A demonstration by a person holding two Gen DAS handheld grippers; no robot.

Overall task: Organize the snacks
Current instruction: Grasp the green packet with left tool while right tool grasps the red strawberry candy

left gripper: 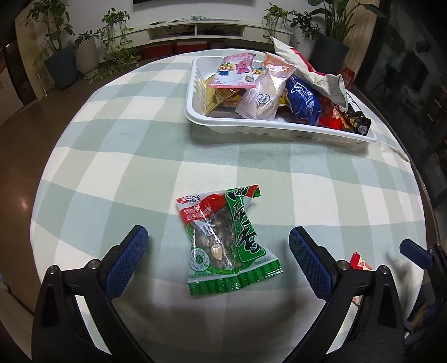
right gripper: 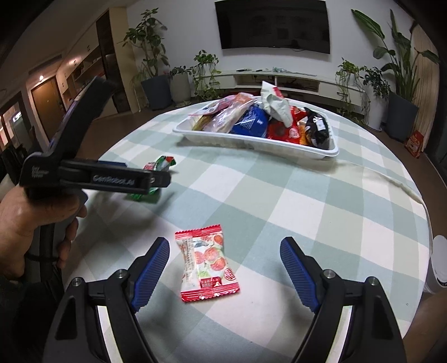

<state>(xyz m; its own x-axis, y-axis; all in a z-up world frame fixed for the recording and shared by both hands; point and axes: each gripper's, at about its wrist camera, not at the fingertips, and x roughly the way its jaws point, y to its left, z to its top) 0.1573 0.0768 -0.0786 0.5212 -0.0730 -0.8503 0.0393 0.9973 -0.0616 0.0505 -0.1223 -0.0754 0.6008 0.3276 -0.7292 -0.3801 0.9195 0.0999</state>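
A green and red snack packet (left gripper: 226, 240) lies flat on the checked tablecloth between the fingers of my open left gripper (left gripper: 218, 240); it also shows in the right wrist view (right gripper: 156, 170), partly hidden behind the left gripper (right gripper: 164, 178). A red and white snack packet (right gripper: 208, 264) lies between the fingers of my open right gripper (right gripper: 225, 261); its corner shows in the left wrist view (left gripper: 360, 262). A white tray (left gripper: 201, 117) (right gripper: 251, 143) at the far side holds several snack packets.
The round table carries a green and white checked cloth (left gripper: 125, 145). Its edge curves close on the right (right gripper: 419, 201). Potted plants (right gripper: 151, 55), a low TV cabinet (right gripper: 293, 78) and a wall TV (right gripper: 272, 25) stand beyond the table.
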